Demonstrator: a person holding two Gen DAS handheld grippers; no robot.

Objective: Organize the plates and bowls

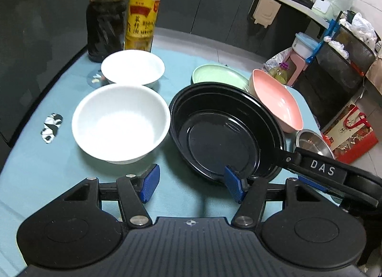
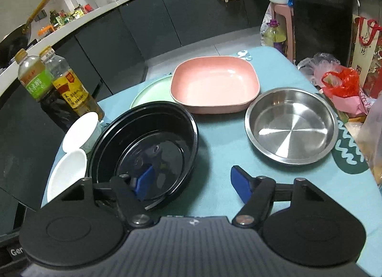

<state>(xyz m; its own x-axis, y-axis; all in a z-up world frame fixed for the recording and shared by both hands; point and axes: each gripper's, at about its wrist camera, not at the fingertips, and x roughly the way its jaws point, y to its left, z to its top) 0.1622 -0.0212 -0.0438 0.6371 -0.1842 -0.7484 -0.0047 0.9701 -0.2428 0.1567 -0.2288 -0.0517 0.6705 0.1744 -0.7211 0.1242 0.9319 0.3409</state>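
The bench (image 1: 35, 169) is covered by a light blue cloth, and the dishes are spread across it. Two white bowls (image 1: 121, 122) are seen side by side at the left, the farther one (image 1: 132, 67) just in front of a dark sauce bottle (image 1: 106, 14) and a yellow-labelled oil bottle (image 1: 143, 12). A black bowl (image 1: 222, 131) is set right of the white ones; a second black bowl appears nested inside it. Behind it a green plate (image 1: 217, 75) is partly hidden, and a pink square dish (image 2: 214, 83) is placed beside that plate. A steel pan (image 2: 291, 125) lies well to the right of the black bowl.

The left gripper (image 1: 192, 181) is held with its fingers wide, one blue pad (image 1: 232, 184) over the near rim of the black bowl, nothing gripped. The right gripper (image 2: 191, 181) is also spread wide, its left pad (image 2: 143, 181) inside the black bowl's near wall, the other pad (image 2: 240, 182) over bare cloth
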